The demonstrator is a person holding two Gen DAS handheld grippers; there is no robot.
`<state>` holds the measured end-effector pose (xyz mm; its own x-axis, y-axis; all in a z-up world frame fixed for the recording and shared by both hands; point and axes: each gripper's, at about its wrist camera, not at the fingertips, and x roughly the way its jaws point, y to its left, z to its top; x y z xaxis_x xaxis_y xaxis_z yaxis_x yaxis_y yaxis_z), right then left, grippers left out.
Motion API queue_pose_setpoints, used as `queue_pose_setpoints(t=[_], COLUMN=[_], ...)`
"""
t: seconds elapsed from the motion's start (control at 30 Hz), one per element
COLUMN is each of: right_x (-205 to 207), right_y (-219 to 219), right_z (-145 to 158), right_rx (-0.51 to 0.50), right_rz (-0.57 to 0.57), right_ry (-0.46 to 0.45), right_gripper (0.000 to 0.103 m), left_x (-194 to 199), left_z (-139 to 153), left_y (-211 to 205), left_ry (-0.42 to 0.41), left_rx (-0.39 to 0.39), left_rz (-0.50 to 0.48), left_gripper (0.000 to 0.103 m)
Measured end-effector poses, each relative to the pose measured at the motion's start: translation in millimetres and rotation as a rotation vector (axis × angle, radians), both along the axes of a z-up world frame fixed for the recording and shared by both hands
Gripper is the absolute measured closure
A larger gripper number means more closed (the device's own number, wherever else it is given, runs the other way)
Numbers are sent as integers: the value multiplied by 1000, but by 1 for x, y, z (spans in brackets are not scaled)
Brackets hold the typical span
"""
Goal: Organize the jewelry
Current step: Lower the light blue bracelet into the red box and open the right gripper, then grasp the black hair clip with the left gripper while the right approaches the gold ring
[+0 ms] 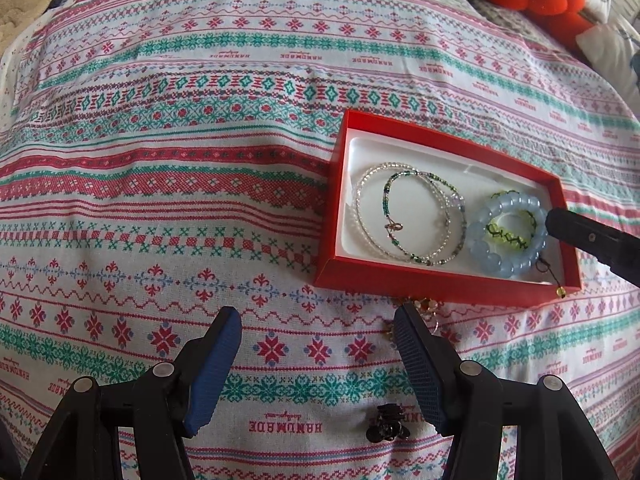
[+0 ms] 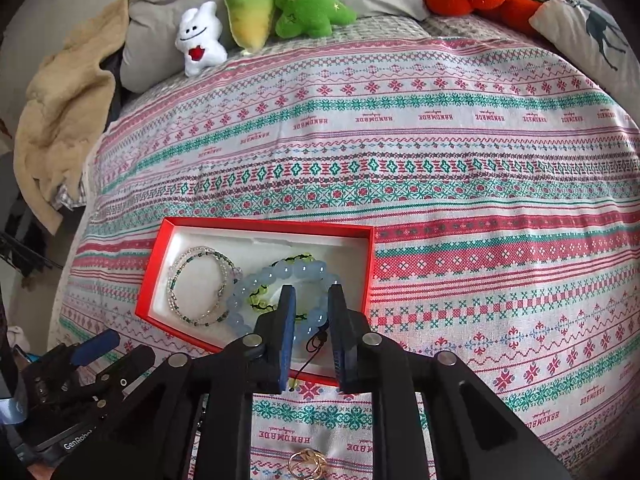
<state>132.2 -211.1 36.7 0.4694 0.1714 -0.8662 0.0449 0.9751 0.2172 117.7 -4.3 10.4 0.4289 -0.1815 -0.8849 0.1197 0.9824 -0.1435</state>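
The pale blue bead bracelet (image 2: 280, 280) lies flat in the right-hand part of the red jewelry box (image 1: 448, 288), on the box's white liner. A green braided bracelet (image 1: 508, 229) lies inside its ring and partly beneath it; a dark cord with a small bead trails over the box's near wall. The thin clear and green bead strands (image 1: 408, 216) lie coiled in the left part, just beside the blue bracelet.

Handling: the blue bracelet is judged moderately heavy for its kind, with hard, smooth, rounded beads on what is probably elastic cord. Beads may slip from flat pads. Take hold across one side of the ring, pads squeezing a bead or two. The thin strands are light, limp and prone to tangling; pinch them where the loops overlap.

The right gripper (image 2: 312, 298) stands directly over the blue bracelet's near arc, jaws partly open, and appears to grip nothing, though the pad tips are hard to see against the beads. The left gripper (image 1: 318, 334) hovers over the patterned bedspread (image 1: 160, 200) before the box, jaws wide apart and empty.

Loose pieces remain on the cloth: a dark clip (image 1: 387, 427), a gold ring (image 2: 307, 465) and a small gold piece (image 1: 426, 305) by the box's near wall
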Motion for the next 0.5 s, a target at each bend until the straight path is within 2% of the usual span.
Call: queue_pose_setpoints(t=[0.03,0.1,0.2,0.33,0.5], right_x=[-3,-10,-20,-30,-45], right_y=[0,-1,-1,0,0], right_z=[1,4,10,16,18], right_rx=[-1,-5,-17,-17,-29], right_rz=[7,21,44,63,66], right_ry=[-2,-5,-10,1,32], right_gripper=[65,61,58,47,40], left_x=[-1,-2,-6,-11,-21], left_z=[0,2,5,8,4], left_y=[0,0,0,0,0], left_ry=[0,0,-1,6,40], left_rx=[3,2,-7,-20,-21], left_rz=[-1,1,6,5,3], left_gripper=[33,31,28,22,19])
